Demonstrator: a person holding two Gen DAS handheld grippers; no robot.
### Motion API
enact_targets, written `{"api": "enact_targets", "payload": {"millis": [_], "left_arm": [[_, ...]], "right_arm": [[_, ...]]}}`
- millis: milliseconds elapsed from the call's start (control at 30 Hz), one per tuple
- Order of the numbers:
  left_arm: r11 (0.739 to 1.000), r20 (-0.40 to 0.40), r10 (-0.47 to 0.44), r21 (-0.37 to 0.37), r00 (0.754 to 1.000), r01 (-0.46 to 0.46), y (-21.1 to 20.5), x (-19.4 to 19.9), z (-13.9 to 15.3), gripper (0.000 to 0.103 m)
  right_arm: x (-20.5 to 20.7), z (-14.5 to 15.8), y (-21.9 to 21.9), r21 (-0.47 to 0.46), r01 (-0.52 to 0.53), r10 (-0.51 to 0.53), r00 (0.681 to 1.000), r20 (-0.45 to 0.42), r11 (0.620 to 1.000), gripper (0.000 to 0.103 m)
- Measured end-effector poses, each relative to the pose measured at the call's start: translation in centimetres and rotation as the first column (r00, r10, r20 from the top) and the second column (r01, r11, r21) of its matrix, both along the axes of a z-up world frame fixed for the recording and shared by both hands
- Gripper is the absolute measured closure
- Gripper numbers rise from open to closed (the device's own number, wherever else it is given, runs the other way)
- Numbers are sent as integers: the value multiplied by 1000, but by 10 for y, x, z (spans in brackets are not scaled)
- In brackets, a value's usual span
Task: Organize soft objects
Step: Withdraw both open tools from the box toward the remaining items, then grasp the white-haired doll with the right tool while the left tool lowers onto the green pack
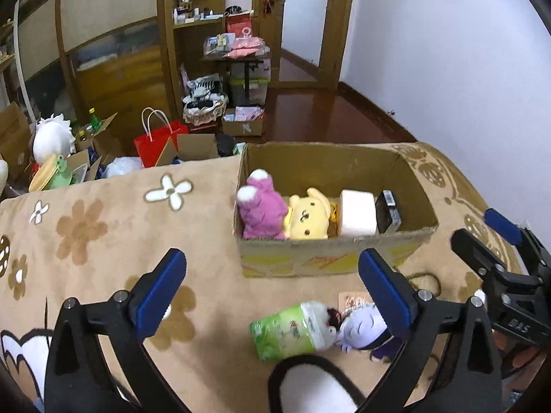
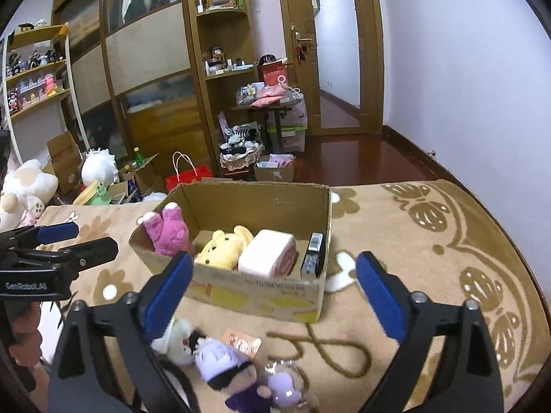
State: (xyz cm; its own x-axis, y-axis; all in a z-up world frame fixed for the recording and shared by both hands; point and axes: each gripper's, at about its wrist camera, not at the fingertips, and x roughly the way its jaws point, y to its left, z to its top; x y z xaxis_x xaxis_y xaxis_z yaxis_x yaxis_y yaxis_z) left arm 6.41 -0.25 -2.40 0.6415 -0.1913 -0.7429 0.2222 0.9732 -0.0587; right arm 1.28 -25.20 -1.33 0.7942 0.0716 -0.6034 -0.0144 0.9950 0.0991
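Purple doll [image 2: 220,361] lies before cardboard box [image 2: 261,292]; both tongs gape.

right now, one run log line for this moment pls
left hand-held gripper: open, empty | right hand-held gripper: open, empty | box: four items in | purple doll: on blanket, outside box

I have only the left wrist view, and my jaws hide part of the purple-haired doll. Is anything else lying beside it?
Observer: Yes. A small purple plush lies right next to the doll, on its right.
Operator: Is the right gripper carrying anything?
Observer: No. The right gripper is empty, with its jaws wide open in front of the box.
Operator: What is the white block in the box?
Observer: A roll cushion. Its end face shows a pink swirl.
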Motion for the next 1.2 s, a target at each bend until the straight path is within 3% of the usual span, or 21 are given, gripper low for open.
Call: {"api": "enact_targets", "payload": {"millis": [433, 733, 1200], "left_arm": [[1000, -136, -10, 23, 991, 13, -3, 2, -24, 3], [999, -244, 12, 44, 970, -1, -7, 18, -52, 3], [998, -350, 16, 64, 937, 7, -15, 28, -81, 3]], "right_arm": [[-26, -15, 12, 14, -43, 44, 995, -89, 999, 0], [-17, -39, 25, 6, -78, 78, 982, -171, 997, 0], [5, -76, 22, 56, -55, 69, 953, -293, 997, 0]]}}
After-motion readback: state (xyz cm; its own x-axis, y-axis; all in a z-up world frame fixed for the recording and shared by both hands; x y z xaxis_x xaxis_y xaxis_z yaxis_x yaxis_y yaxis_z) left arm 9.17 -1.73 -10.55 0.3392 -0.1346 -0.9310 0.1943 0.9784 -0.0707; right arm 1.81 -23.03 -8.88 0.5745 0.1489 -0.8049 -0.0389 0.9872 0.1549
